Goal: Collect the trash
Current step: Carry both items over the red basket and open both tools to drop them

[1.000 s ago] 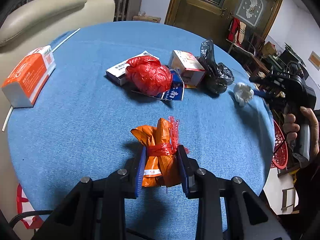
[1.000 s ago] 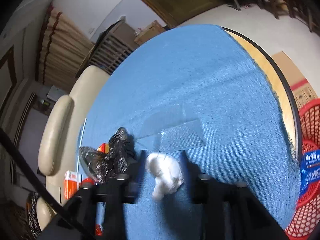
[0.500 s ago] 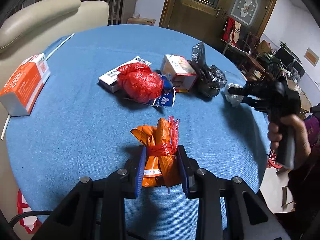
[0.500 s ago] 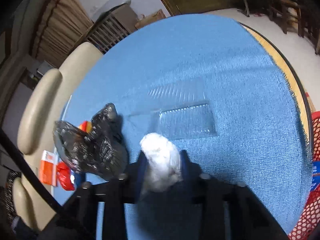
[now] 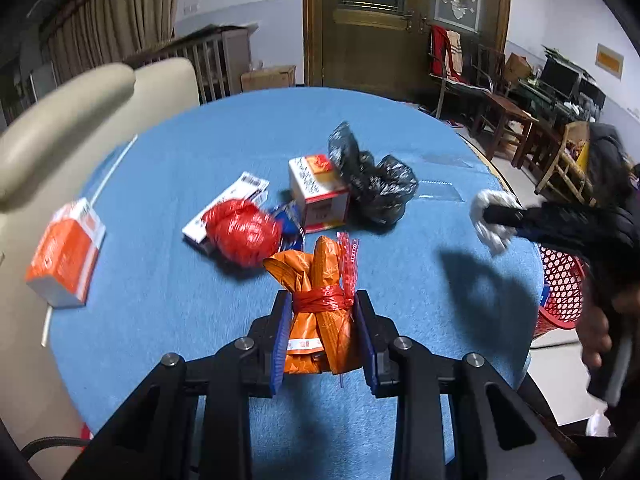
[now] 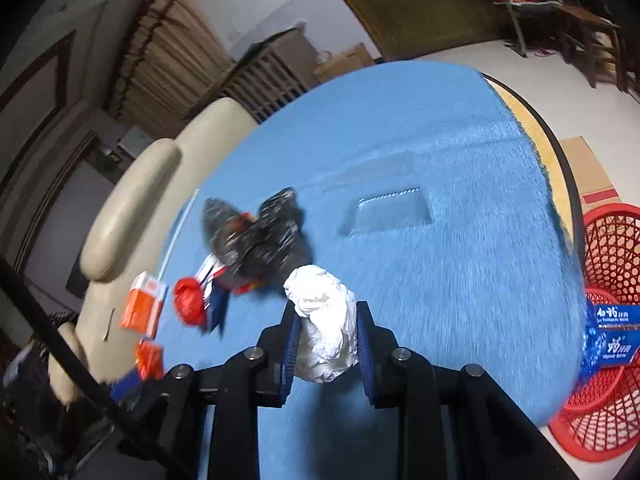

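Now both loads are up off the worktop point(image 5: 192, 168): left gripper point(image 5: 323, 332) clamped on the orange bag point(image 5: 320, 312), right gripper point(image 6: 326, 340) newly clamped on the white paper wad point(image 6: 326, 328). Red basket point(image 6: 612, 240) next, I'd guess.

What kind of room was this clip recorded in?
Most likely a home living or dining room: a round table with a blue cloth, a cream sofa beside it, and an ornate wooden door with glass panels behind.
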A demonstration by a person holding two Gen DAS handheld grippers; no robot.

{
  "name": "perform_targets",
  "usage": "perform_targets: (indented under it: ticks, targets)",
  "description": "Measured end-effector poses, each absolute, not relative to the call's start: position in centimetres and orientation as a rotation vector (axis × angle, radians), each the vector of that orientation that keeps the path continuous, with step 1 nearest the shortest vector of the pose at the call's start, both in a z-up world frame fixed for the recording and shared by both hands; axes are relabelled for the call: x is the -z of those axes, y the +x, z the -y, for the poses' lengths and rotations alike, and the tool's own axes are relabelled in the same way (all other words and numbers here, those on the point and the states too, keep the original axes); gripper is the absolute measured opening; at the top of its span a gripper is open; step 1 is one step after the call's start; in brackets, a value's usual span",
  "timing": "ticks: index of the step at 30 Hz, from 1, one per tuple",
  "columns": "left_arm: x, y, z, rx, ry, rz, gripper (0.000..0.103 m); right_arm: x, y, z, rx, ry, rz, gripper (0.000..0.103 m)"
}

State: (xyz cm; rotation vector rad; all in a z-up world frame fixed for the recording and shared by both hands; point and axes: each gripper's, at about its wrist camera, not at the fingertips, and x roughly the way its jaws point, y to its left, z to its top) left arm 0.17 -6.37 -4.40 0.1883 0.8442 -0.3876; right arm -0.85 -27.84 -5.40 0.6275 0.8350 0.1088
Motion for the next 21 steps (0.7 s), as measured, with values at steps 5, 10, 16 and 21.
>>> perform_targets:
  ticks: [5, 10, 16, 21]
  targets:
    - [3.6, -0.1, 8.2, 0.376, 0.233, -0.823, 0.032, 4.5, -4.5, 27.7, -0.129, 0.613, -0.796, 0.028]
    - [3.0, -0.9, 10.6, 0.392, 0.284, -0.798, 0.033, 4.0, -6.9, 28.5, -0.125, 0.628, -0.774, 0.028]
    - [2.5, -1.8, 13.5, 0.419, 0.337, -0.769, 0.033, 3.3, -9.2, 29.6, -0.078, 0.623, -0.738, 0.029]
    - [2.1, -2.2, 16.0, 0.442, 0.378, -0.748, 0.033, 3.2, -10.9, 31.3, -0.016, 0.615, -0.716, 0.029]
